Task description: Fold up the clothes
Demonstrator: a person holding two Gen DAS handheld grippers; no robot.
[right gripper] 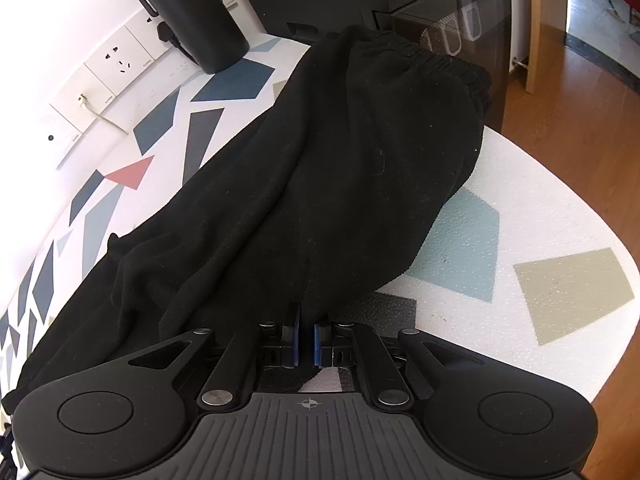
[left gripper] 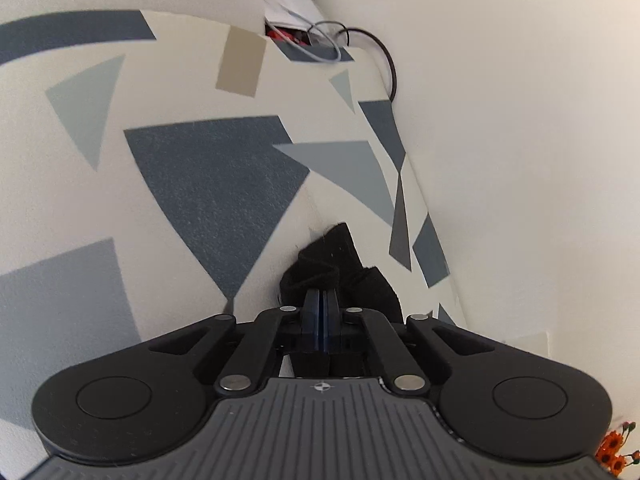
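Observation:
A black knit garment (right gripper: 320, 168) lies spread along the patterned table (right gripper: 560, 240) in the right wrist view, its ribbed hem at the far end. My right gripper (right gripper: 306, 320) is shut on the garment's near edge, its blue pads (right gripper: 296, 328) pinching the cloth. In the left wrist view my left gripper (left gripper: 320, 300) is shut on a bunched end of the black garment (left gripper: 332, 264), which hangs just above the table (left gripper: 208, 184) close to the white wall.
A black flask (right gripper: 192, 12) stands at the table's far left by wall sockets (right gripper: 116, 64). A dark cabinet (right gripper: 440, 0) is behind. Cables (left gripper: 360, 48) and clutter lie at the table's far end. The table's right edge drops to wooden floor (right gripper: 580, 100).

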